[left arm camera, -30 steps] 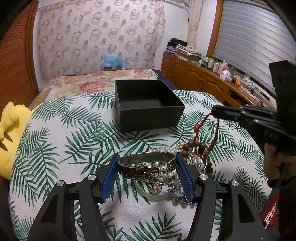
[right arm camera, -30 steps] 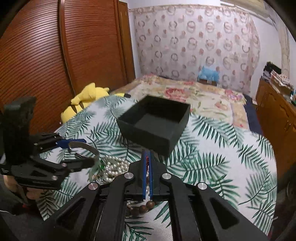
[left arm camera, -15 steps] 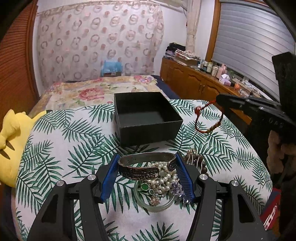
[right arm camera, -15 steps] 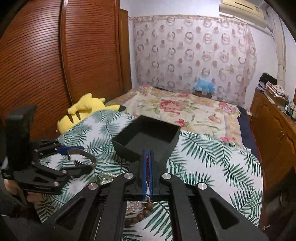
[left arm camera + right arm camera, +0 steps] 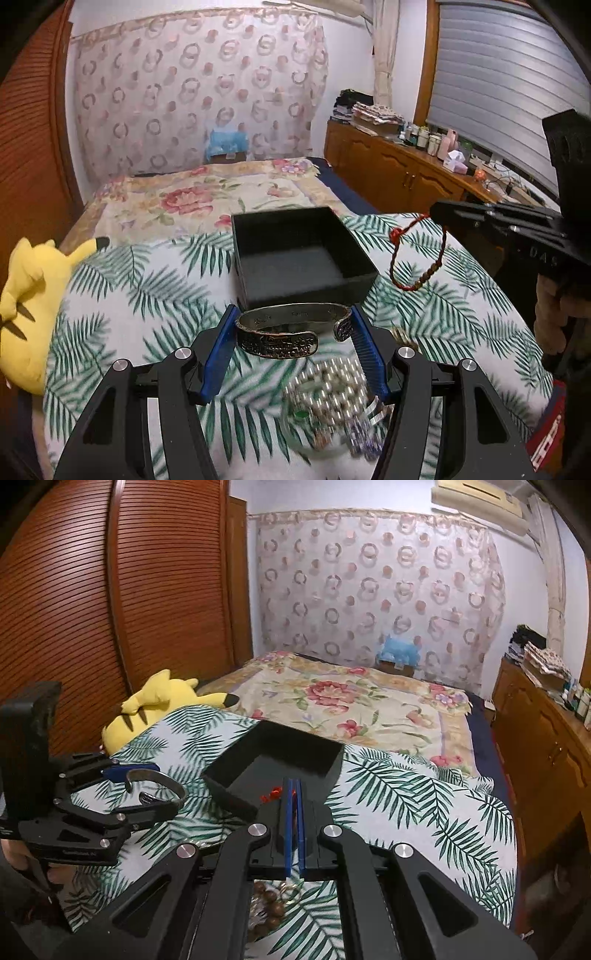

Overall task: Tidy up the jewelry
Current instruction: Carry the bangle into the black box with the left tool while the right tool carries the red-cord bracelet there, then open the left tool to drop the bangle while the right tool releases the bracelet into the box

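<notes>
Green fronds on white, black box, silver and red jewelry

The cloth [image 5: 155,295] is white with green palm leaves; the box [image 5: 299,258] is plain black, inside and out; the bangle [image 5: 291,330] is dull silver with dark engraved marks; the cord bracelet [image 5: 417,258] is red with brown-gold beads; the gripper pads [image 5: 218,354] are blue on black frames; the plush toy [image 5: 33,295] is yellow with black ear tip and brown stripes; the bedspread [image 5: 351,701] is cream with pink flowers; the curtain [image 5: 369,587] is pale with pinkish rings and dots; the wardrobe [image 5: 110,602] is reddish-brown with slats.
</notes>
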Tool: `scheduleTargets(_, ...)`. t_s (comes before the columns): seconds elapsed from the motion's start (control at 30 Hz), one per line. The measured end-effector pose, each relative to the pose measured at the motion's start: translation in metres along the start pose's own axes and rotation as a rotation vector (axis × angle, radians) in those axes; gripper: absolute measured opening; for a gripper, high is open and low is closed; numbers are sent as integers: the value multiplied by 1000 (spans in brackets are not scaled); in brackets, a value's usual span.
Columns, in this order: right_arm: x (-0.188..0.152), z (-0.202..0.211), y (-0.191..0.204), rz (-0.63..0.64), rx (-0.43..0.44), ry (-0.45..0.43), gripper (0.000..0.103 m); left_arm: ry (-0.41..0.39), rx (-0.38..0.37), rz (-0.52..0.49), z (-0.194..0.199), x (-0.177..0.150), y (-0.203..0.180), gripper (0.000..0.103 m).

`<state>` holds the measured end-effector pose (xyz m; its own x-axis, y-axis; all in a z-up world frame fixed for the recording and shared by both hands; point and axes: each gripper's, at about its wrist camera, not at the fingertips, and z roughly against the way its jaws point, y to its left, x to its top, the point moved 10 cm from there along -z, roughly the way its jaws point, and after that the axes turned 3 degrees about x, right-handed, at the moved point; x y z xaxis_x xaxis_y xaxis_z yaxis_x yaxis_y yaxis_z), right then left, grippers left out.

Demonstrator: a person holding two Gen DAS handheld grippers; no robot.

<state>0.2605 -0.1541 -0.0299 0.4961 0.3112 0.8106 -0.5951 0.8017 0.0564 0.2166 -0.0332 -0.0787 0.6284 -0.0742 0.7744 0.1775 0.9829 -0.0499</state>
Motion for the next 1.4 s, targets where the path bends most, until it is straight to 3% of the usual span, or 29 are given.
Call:
scheduleTargets(0.2, 16, -16, -18, -30, -1, -6, 3, -9, 29, -4, -25, 29, 5, 58)
scheduleTargets(0.53, 29, -35, -30, -63, 6, -3, 3, 28, 71, 0, -79, 50, 15, 58)
scheduleTargets(0.6, 30, -39, -29, -61, 9, 2, 3, 31, 60, 13, -84, 54, 17, 64)
scheduleTargets(0.63, 30, -40, -29, -61, 10, 2, 3, 31, 61, 16, -84, 54, 19, 69)
scheduleTargets(0.87, 29, -53, -21, -64, 31, 6, 3, -3, 54, 48, -60, 53, 32, 69)
scheduleTargets(1.3, 14, -96, 0, -77, 67, 68, 5, 17, 59, 11, -19, -1, 43, 70)
scheduleTargets(1.33, 11, -95, 1, -70, 64, 71, 7, 19, 55, 13, -17, -5, 41, 70)
scheduleTargets(1.4, 8, -92, -1, -70, 63, 70, 23, 28, 48, 14, -14, -14, 39, 70)
